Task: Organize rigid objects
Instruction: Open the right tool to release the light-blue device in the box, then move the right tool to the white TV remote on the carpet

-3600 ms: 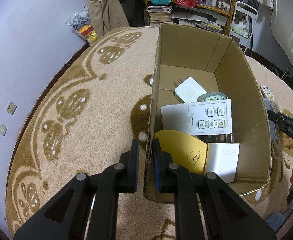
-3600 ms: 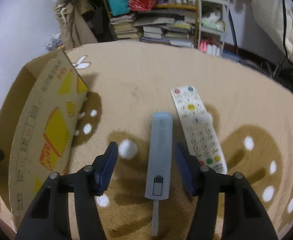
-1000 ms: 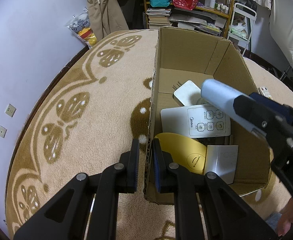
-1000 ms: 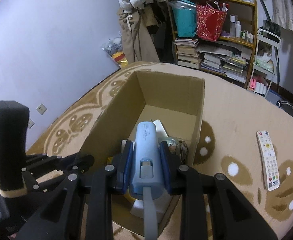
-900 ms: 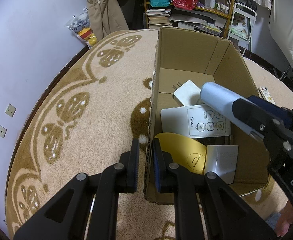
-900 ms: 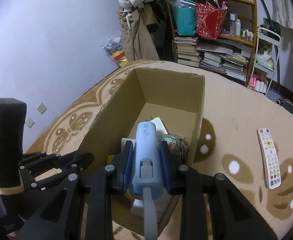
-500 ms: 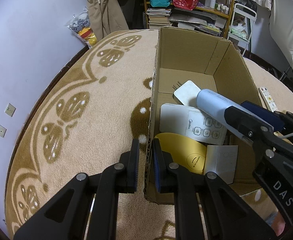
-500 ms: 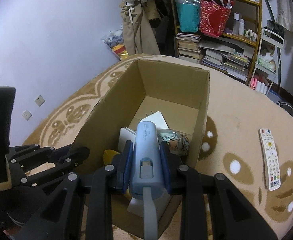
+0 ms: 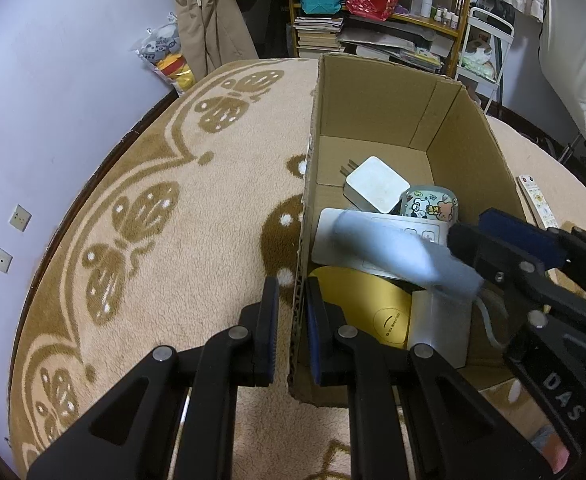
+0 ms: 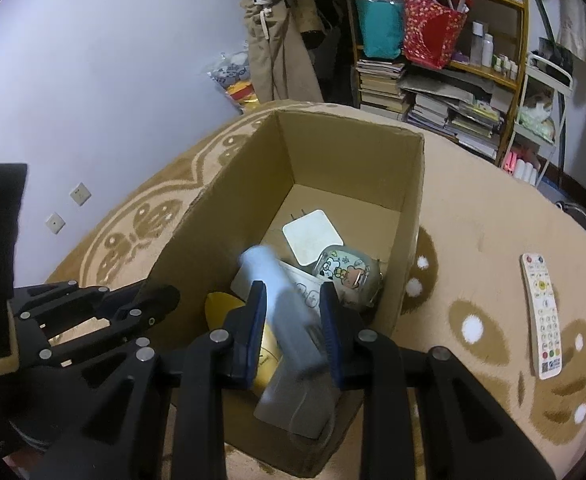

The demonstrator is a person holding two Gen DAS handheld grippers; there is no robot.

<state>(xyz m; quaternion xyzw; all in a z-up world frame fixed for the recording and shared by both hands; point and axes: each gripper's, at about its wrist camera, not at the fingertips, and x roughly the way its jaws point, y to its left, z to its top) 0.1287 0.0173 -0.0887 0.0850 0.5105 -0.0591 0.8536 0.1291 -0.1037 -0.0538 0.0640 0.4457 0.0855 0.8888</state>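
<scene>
beige carpet with brown swirls fills the floor, and on it sits the open cardboard box. the left gripper has its jaws nearly together, clamped on the box's near side wall. over the box, the right gripper shows its jaws apart, pads looking clear of the pale blue stick-shaped gadget between them (it's blurred, tilted, grip can't be confirmed). inside the box: a white control panel, a yellow disc, a white card, a white charger, a cartoon tin. well off to the right on the carpet lies a white remote.
</scene>
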